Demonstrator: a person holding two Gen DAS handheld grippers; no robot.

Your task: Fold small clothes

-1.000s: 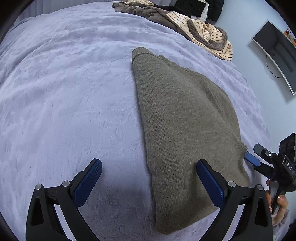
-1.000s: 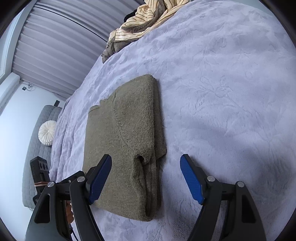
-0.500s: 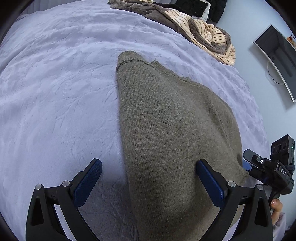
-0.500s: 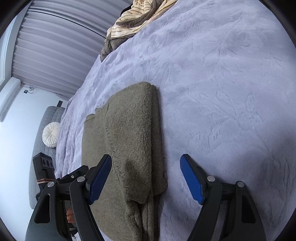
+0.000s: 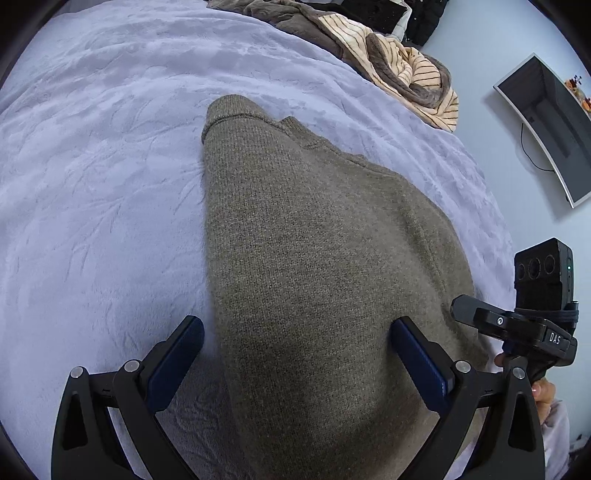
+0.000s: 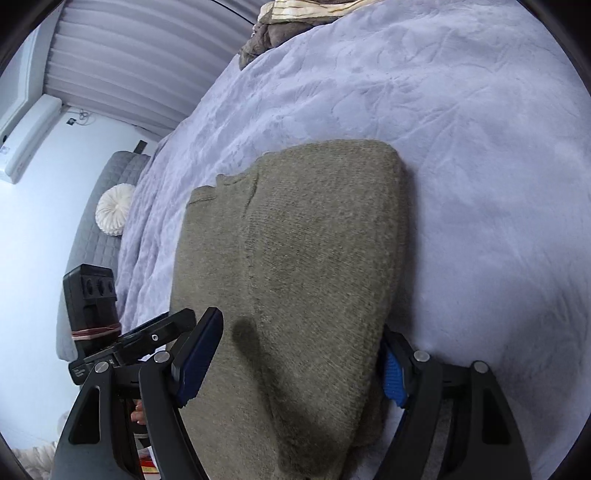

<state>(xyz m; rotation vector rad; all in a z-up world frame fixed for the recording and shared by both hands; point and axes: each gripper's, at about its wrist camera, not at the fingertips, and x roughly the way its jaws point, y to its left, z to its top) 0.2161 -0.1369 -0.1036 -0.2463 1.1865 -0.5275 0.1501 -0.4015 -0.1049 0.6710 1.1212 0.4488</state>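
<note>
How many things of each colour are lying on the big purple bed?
Olive-brown: 1, the folded sweater
Cream with dark stripes: 1, the striped cloth at the far edge
Grey-brown: 1, the fuzzy cloth bunched up with the striped one
Black: 1, a dark heap behind them, too far off to tell what it is
Total: 4

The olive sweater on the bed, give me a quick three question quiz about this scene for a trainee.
1. True or false: the olive sweater lies on a lavender blanket.
2. What lies at the far end of the bed? A) a striped garment pile B) a laptop C) shoes
3. Fill in: both the left gripper and right gripper have jaws that are ____.

Key: 1 true; 2 A, the striped pile; 3 open, straddling the sweater's near end.
</note>
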